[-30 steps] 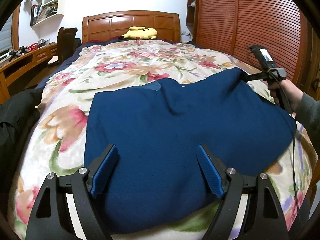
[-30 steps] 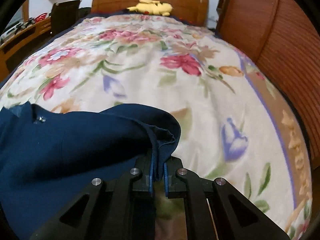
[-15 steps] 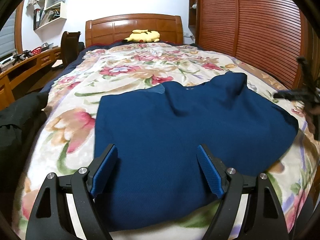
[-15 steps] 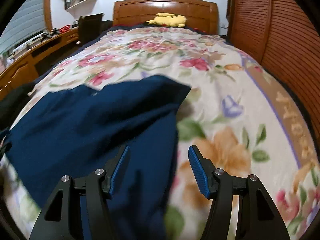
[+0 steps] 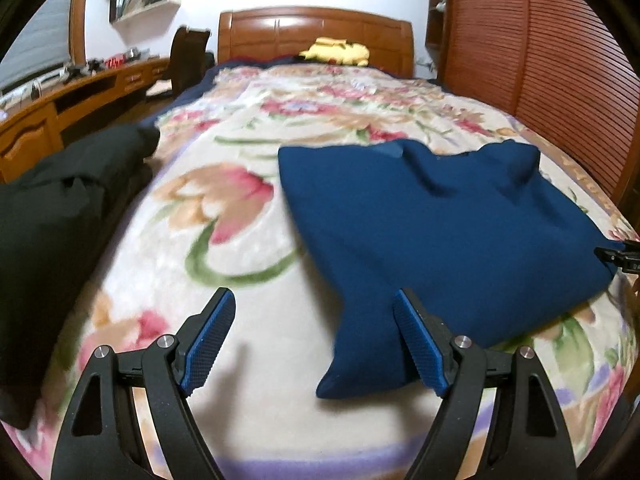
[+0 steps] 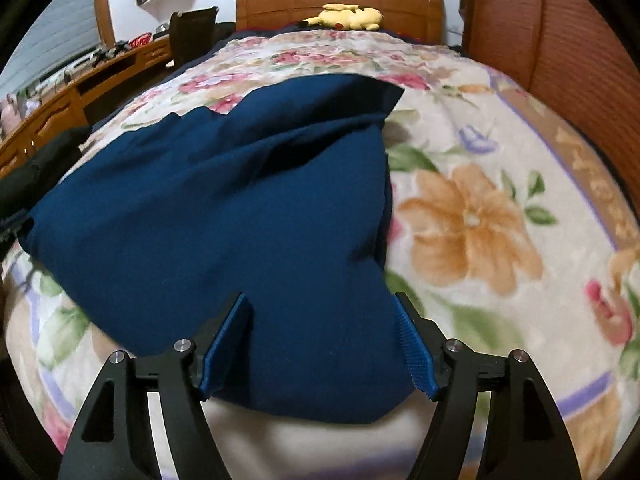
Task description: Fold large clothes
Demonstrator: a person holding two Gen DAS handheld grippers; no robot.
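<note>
My left tongs [image 5: 314, 344] are wide open w/ nothing in them. Their right finger sits just over the near corner of the blue garment [image 5: 440, 236]; the left finger is over bare flowery blanket [image 5: 224, 240]. My right tongs [image 6: 320, 342] have just been opening and now stand wide. The blue cloth lies flat under & between the pads but they don't pinch it. The garment is spread on the bed, folded over, near the foot end, more to the right side. A black pile of clothes [image 5: 60, 208] lies at the bed's left edge. A yellow plush toy [image 6: 346, 16] rests by the wooden headboard [image 6: 340, 0]. A wooden desk [image 5: 80, 96] runs along the left wall, slatted wood doors [image 5: 560, 60] on the right.
</note>
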